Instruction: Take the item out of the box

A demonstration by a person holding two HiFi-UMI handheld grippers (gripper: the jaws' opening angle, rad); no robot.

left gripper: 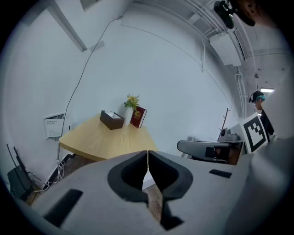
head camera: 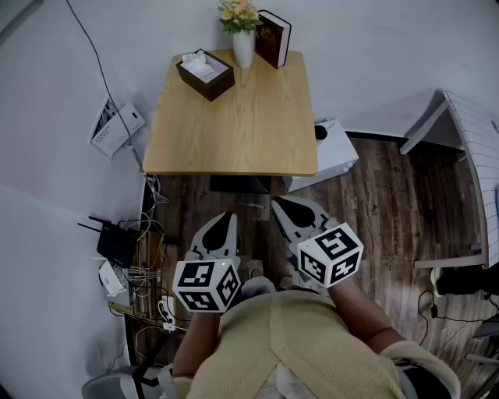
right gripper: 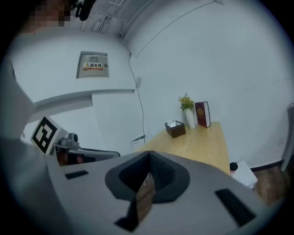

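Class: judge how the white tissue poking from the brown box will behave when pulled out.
The tissue looks thin and crumpled, so probably floppy and light. It may tear if yanked. The box stands loose on the smooth table, so it might slide or lift along.

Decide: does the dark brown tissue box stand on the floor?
No, the dark brown tissue box stands on the light wooden table.

A wooden table [head camera: 234, 132] stands on the dark floor [head camera: 374, 195]. At its far edge sit a brown box [head camera: 205, 74], a white vase [head camera: 243, 48] of flowers [head camera: 238, 14], and a book [head camera: 273, 37] standing up.
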